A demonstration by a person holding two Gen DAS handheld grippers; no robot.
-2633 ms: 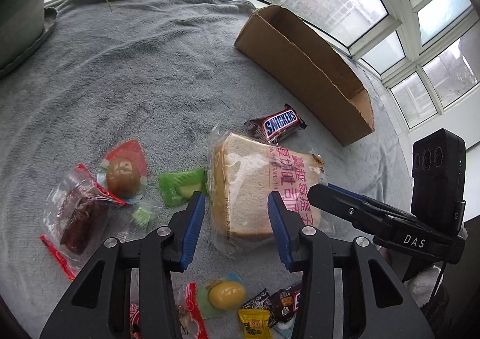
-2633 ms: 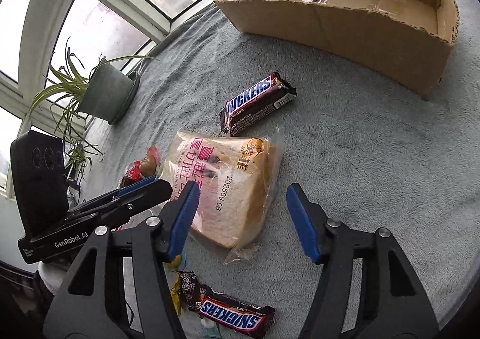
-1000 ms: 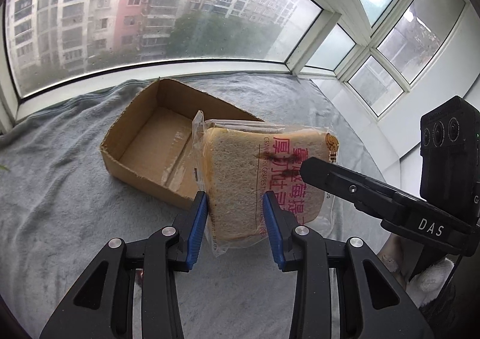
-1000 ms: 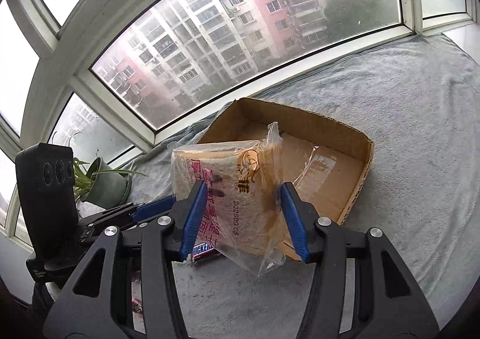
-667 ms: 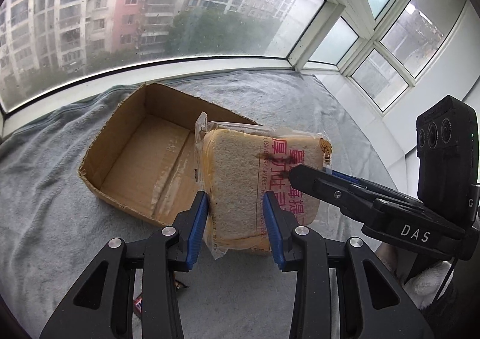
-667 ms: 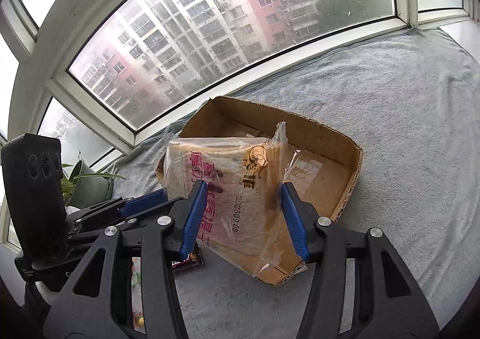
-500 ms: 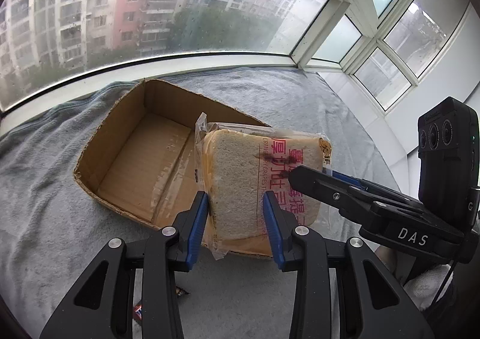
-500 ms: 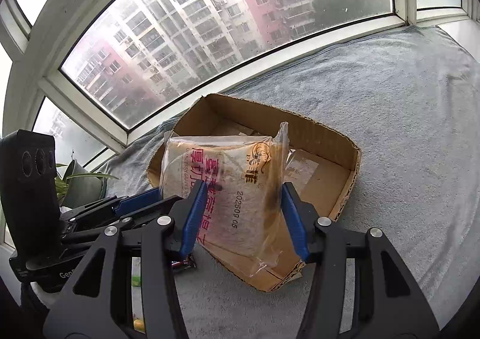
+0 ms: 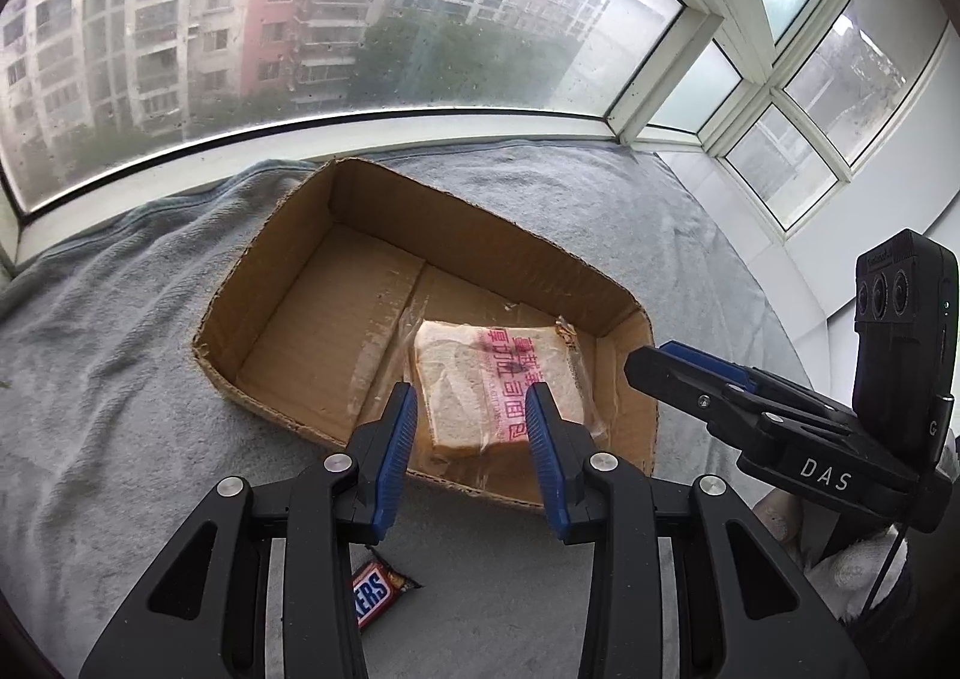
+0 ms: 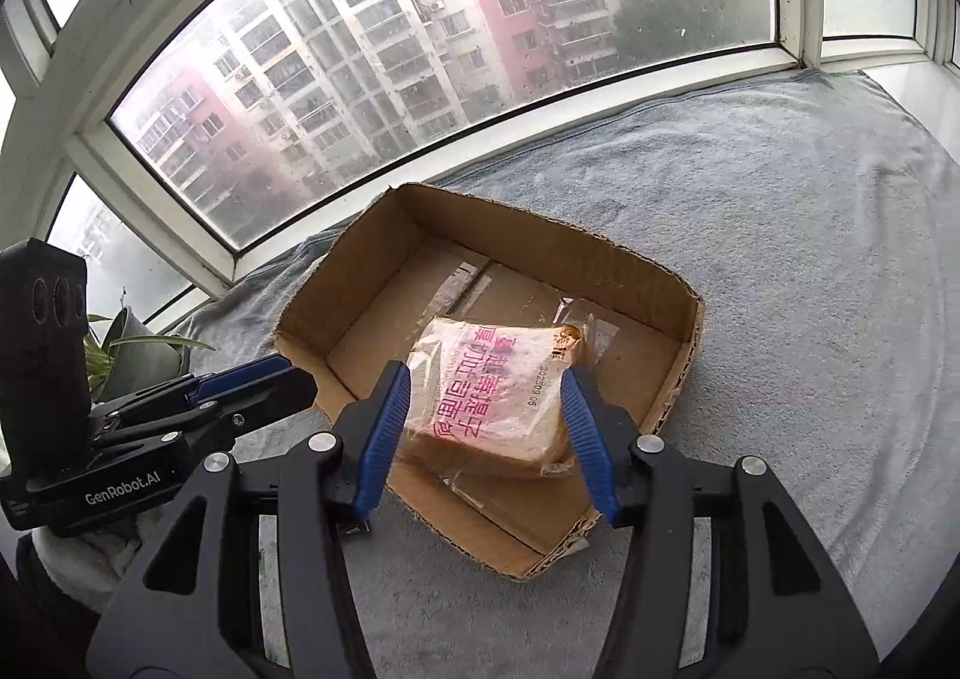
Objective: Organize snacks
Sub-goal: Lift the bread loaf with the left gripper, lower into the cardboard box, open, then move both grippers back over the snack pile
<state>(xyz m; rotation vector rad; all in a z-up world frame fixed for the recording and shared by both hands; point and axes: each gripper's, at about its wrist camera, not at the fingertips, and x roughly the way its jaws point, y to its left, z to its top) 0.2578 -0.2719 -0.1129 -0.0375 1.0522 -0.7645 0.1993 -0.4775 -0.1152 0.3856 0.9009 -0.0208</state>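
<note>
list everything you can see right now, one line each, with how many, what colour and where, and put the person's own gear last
open brown cardboard box: one, brown, on the blanket below the window.
clear-wrapped sliced bread pack with red lettering: one, pale tan, lying on the box floor at its near corner.
Snickers bar in a brown wrapper: one, brown, on the blanket outside the box, partly hidden.
grey fleece blanket: one, grey, covering the sill.
potted green plant: one, green, far left by the window.
left tool: one, black with blue pads, above the bread, jaws apart.
right tool: one, same colours, above the bread, jaws apart.
</note>
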